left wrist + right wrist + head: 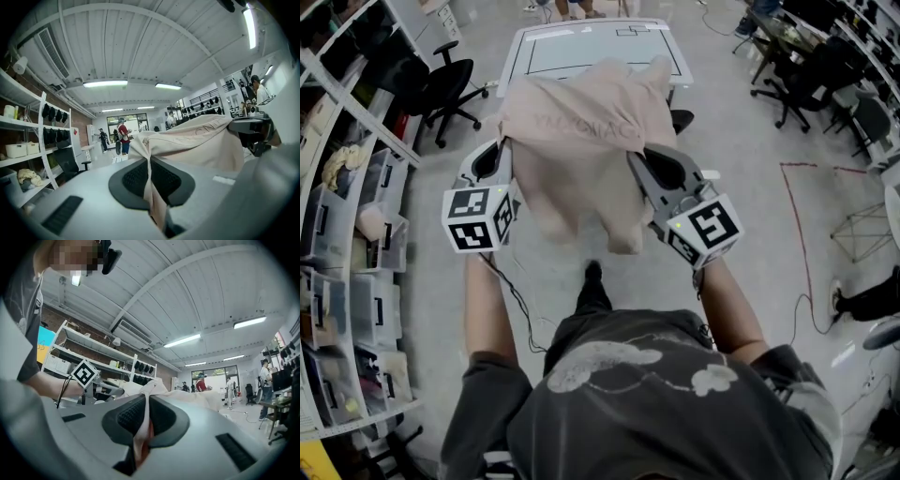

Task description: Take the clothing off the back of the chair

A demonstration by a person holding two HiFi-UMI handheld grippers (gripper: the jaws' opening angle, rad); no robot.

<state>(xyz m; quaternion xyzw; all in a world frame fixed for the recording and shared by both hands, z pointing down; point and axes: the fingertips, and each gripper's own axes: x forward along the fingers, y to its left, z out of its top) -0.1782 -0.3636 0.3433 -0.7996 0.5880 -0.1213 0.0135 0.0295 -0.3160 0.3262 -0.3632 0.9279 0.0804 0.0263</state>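
- The left gripper (pixel 150 163) has its jaws shut tight on a fold of the beige garment (pixel 581 141). The cloth runs down between the black pads and bunches below them.
- The right gripper (pixel 147 404) is likewise clamped on the garment, with a thin pleat squeezed between its pads.
- The garment is stretched between the two grippers and held up in the air. Its middle sags and hangs free above the floor (pixel 750 216), touching no chair.
- Each gripper carries a marker cube (pixel 478 220) on the end near the person's hand. A thin cable (pixel 520 309) trails down from the left one.
- In the head view the garment's far edge overlaps the near edge of a white table (pixel 517 56) marked with black lines. Whether the cloth touches it cannot be told.
- A black chair part (pixel 682 119) peeks out just past the garment's right edge, below the table's near right corner.
- A black office chair (pixel 450 84) stands near the table's left edge, and beside it are shelves (pixel 356 187) loaded with bins.
- The person's shoe (pixel 593 273) shows on the floor under the hanging cloth.
- A red line (pixel 802 234) runs over the floor at the right, and more office chairs (pixel 797 84) stand beyond it.
- People (pixel 123 136) stand far off across the room.
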